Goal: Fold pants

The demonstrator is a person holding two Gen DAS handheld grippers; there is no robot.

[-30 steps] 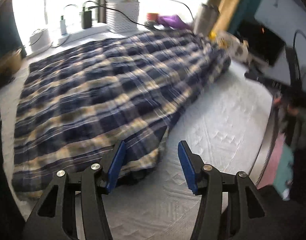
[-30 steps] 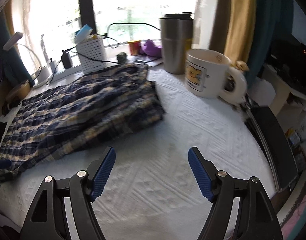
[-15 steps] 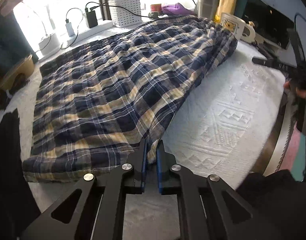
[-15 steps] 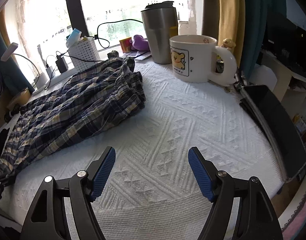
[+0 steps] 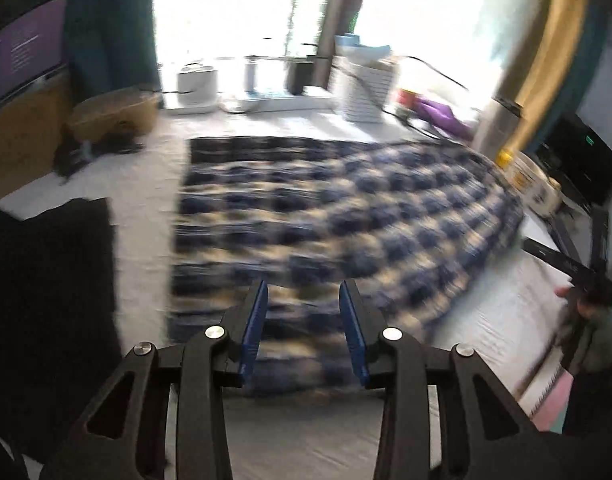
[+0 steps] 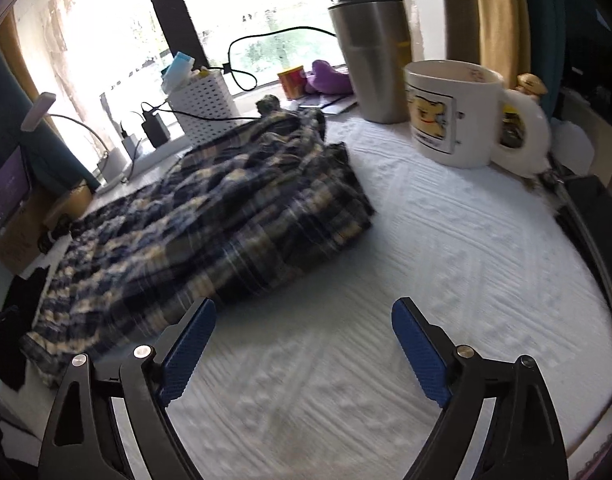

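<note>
The blue and cream plaid pants [image 5: 338,216] lie flat on the white textured bed cover [image 5: 506,320]; the left wrist view is motion blurred. My left gripper [image 5: 303,336] is open above the pants' near edge and holds nothing. In the right wrist view the pants [image 6: 225,208] lie left of centre, bunched at the far end. My right gripper [image 6: 301,348] is wide open and empty over the bare cover [image 6: 446,248], its left finger close to the pants' edge.
A white mug [image 6: 458,116] and a steel tumbler [image 6: 374,56] stand at the back right. A white basket [image 6: 203,98], chargers and cables line the windowsill. A black garment [image 5: 49,280] lies left of the pants. A black bar [image 6: 594,216] edges the right side.
My left gripper was shut on the pants' edge half a second ago; it has opened and lifted, and its view swung. The right gripper moved closer to the pants, still open.
</note>
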